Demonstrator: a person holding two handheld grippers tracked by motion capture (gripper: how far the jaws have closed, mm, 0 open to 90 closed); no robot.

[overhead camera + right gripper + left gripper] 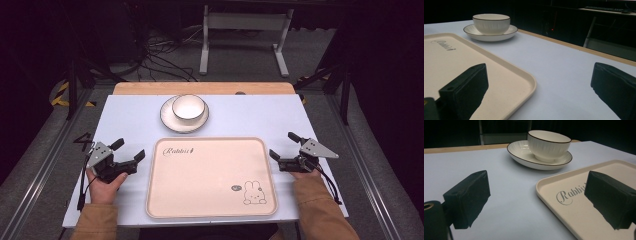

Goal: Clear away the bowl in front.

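Observation:
A cream tray (165,200) with a rabbit drawing lies at the front middle of the pale table. Behind it a white bowl (188,106) sits on a white plate (168,121). My left gripper (129,149) rests on the table just left of the tray, open and holding nothing. My right gripper (284,145) rests just right of the tray, also open and holding nothing. In the left gripper view the bowl (548,145) on its plate (524,157) stands ahead, with the tray (549,192) to the right. The right gripper view has the tray (524,77) on the left and the bowl (491,23) far off.
A wooden strip (150,88) runs along the table's far edge. Beyond it are a white metal stand (240,22) and cables on the floor. Bare tabletop lies on both sides of the plate and tray.

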